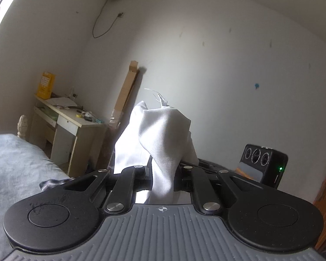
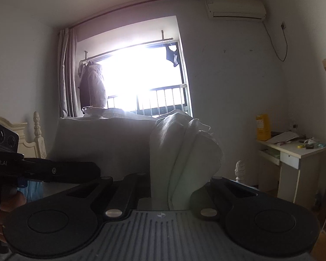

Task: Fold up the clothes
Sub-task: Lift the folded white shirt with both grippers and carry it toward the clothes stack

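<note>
A white garment (image 1: 163, 134) is held up in the air, bunched between the jaws of my left gripper (image 1: 163, 174), which is shut on it. In the right wrist view the same white garment (image 2: 180, 156) is clamped in my right gripper (image 2: 173, 187), with a flat span of cloth (image 2: 102, 143) stretching left toward the other gripper's body (image 2: 54, 169). The fingertips of both grippers are hidden by the cloth. The right gripper's camera unit (image 1: 264, 165) shows at the right of the left wrist view.
A bed with a blue-grey cover (image 1: 14, 165) lies at lower left, its cream headboard (image 2: 25, 139) by the window (image 2: 141, 78). A cream desk (image 1: 71, 128) with clutter stands against the wall, also in the right wrist view (image 2: 293, 158). A cardboard strip (image 1: 128, 91) leans nearby.
</note>
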`<state>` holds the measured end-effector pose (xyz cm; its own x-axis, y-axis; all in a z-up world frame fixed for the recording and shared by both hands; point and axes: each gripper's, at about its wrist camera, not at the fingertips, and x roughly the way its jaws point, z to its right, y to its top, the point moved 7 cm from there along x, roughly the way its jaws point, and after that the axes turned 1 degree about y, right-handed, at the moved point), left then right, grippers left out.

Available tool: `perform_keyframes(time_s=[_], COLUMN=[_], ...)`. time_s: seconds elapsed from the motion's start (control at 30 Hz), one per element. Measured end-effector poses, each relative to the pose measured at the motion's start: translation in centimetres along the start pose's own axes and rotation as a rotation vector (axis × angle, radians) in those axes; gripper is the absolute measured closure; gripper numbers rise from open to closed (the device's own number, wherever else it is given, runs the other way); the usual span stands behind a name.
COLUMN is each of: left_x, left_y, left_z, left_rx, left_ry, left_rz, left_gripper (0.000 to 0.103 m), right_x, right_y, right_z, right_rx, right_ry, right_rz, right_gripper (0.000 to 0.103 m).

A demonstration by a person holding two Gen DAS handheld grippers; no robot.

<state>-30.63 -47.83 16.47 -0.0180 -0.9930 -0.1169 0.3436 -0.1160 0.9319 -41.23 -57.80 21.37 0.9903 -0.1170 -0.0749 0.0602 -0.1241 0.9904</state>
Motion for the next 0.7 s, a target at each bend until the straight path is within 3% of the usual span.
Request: perform_keyframes(time_s=[0.07, 0.3, 0.53, 0.7], left_x=[1.0, 1.3, 1.9, 3.0], left_y=[0.1, -1.5, -3.2, -4.5], left_z=[0.8, 2.9, 4.1, 5.4], left_rx=[0.055, -0.028, -0.183, -0.299], left_ry=[0.027, 0.061, -0.037, -0.153], left_rz=[-0.003, 0.049, 0.067, 0.062], left_gripper=[0.093, 0.093, 0.093, 0.093], right_x=[-0.6, -3.6, -8.8, -12.1], right_y=[0.3, -0.4, -0.7, -0.4], right_z=[0.9, 3.9, 5.3, 7.2], right_rx=[0.006, 0.058, 0.004, -0.036], right_ry=[-0.005, -0.010, -0.085, -0.134], right_rz=[0.016, 0.062, 0.060, 0.017], right_gripper=[0.098, 0.098, 0.098, 0.098])
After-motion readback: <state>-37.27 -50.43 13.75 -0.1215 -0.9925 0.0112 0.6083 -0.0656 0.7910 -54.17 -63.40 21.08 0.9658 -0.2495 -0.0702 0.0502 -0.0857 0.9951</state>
